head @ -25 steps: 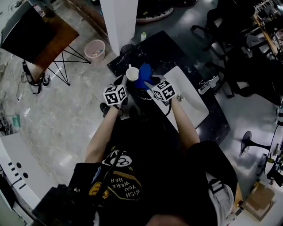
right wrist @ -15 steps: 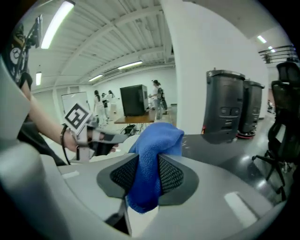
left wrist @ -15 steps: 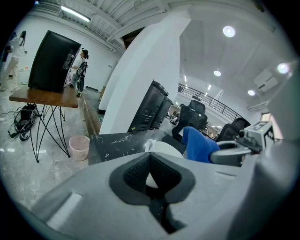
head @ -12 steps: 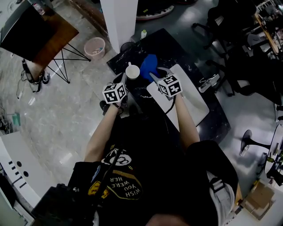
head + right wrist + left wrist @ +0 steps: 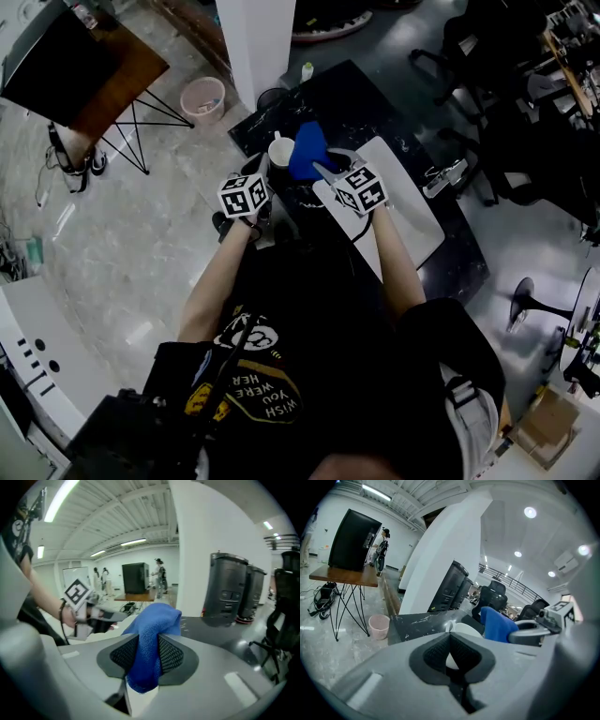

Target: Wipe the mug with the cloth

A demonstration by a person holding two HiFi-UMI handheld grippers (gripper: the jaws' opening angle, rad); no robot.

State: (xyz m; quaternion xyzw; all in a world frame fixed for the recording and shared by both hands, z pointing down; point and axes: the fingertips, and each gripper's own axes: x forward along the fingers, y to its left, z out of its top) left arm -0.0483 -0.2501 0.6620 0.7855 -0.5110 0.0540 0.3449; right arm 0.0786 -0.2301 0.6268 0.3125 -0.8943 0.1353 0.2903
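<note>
The right gripper (image 5: 146,656) pinches the blue cloth (image 5: 152,625) and holds it just beside the white mug (image 5: 280,150); the left gripper (image 5: 451,653) squeezes the mug

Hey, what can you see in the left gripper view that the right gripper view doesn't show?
Only the left gripper view: the white mug clamped between the left gripper's pads, and a pink bin on the floor. Only the right gripper view: the left gripper's marker cube, and the pads of the right gripper pressed on the blue cloth. Both: the cloth, the white pillar and the dark tabletop.
</note>
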